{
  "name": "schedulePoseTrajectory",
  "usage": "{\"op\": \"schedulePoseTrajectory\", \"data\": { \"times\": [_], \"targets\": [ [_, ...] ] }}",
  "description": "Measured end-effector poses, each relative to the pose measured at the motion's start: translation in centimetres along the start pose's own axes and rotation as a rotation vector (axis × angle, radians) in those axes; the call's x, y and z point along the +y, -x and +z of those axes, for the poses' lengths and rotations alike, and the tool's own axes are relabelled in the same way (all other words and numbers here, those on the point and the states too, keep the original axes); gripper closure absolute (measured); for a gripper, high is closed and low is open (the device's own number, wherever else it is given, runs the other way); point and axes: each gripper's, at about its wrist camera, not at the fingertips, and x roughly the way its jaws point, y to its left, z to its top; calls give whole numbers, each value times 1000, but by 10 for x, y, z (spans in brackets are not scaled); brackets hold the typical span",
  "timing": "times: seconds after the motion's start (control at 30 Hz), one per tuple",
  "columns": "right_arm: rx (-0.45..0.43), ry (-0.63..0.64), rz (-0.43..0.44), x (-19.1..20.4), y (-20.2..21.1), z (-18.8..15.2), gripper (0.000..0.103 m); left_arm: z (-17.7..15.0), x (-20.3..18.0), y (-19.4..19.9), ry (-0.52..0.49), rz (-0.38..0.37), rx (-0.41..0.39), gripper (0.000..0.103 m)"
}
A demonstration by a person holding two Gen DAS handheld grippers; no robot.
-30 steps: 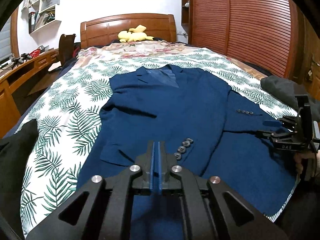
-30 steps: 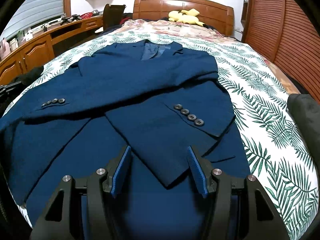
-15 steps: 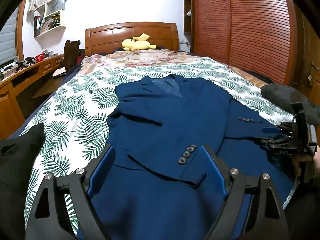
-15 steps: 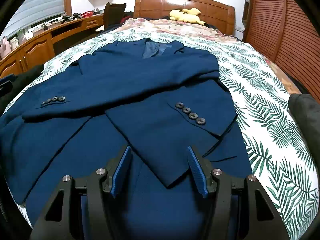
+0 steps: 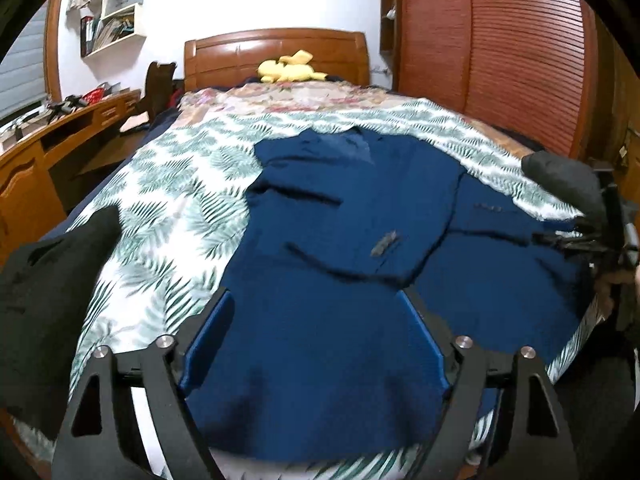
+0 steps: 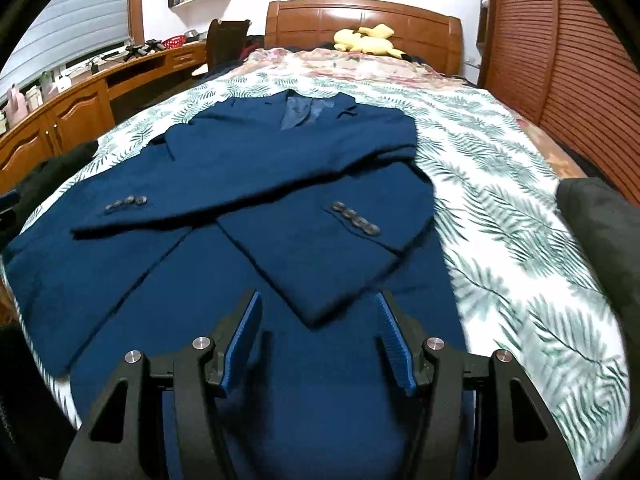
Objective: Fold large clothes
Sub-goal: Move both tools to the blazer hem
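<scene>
While the navy suit jacket (image 6: 280, 184) is laid flat on the leaf-print bedspread (image 6: 500, 200), collar toward the headboard, both sleeves are already crossed over its front, so the first folds look done. Nothing is gripped: the left gripper (image 5: 316, 340) has just been opened wide over the hem, and the right gripper (image 6: 318, 340) is held partly open, empty. Body folds probably remain, hem toward collar.
</scene>
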Motion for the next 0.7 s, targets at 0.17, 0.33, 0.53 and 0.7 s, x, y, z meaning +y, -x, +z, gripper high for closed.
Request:
{"op": "schedulePoseTrajectory", "data": {
  "times": [0.17,0.33,0.53,0.7],
  "targets": [
    [9,-3,-34,-24,33,-20,43,-20,16,4,40,19,42,32],
    [46,-33,-40,-46,46,-37,43,-36,26,6,77,41,74,38],
    [100,-63,3,-54,46,-48,43,-40,33,12,86,66,75,38],
    [120,-63,70,-56,46,-56,46,-43,39,13,103,74,86,38]
  ]
}}
